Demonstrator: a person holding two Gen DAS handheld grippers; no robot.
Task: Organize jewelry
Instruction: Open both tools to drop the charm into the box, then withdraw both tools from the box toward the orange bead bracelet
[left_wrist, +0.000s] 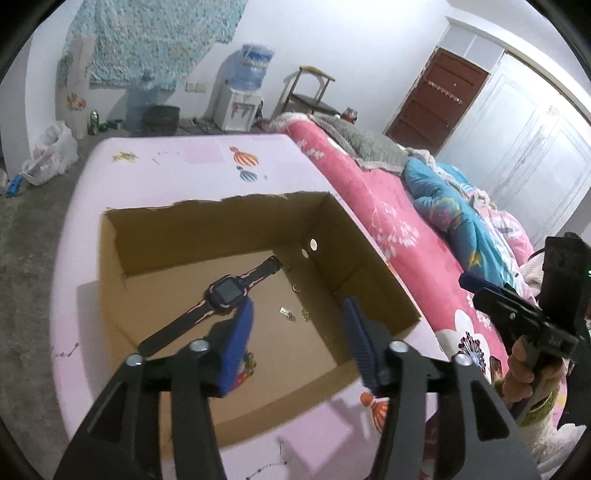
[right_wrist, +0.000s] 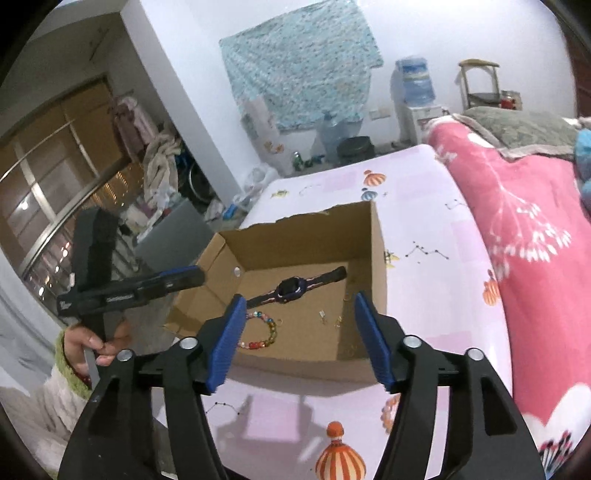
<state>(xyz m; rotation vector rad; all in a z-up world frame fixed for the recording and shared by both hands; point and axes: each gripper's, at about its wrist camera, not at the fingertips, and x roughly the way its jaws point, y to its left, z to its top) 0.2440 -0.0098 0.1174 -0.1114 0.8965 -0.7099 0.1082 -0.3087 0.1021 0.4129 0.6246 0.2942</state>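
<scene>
An open cardboard box stands on the pink table. On its floor lie a dark watch with a pink-trimmed strap, a coloured bead bracelet and some small gold pieces. My left gripper hovers open over the box's near side with nothing between its blue pads. My right gripper is open and empty too, above the box's near rim. In the left wrist view the bracelet is partly hidden behind a finger.
A bed with a pink floral blanket runs along the table's right side. A person's hand holds the left gripper's handle. A water dispenser, a chair and bags on the floor stand beyond the table.
</scene>
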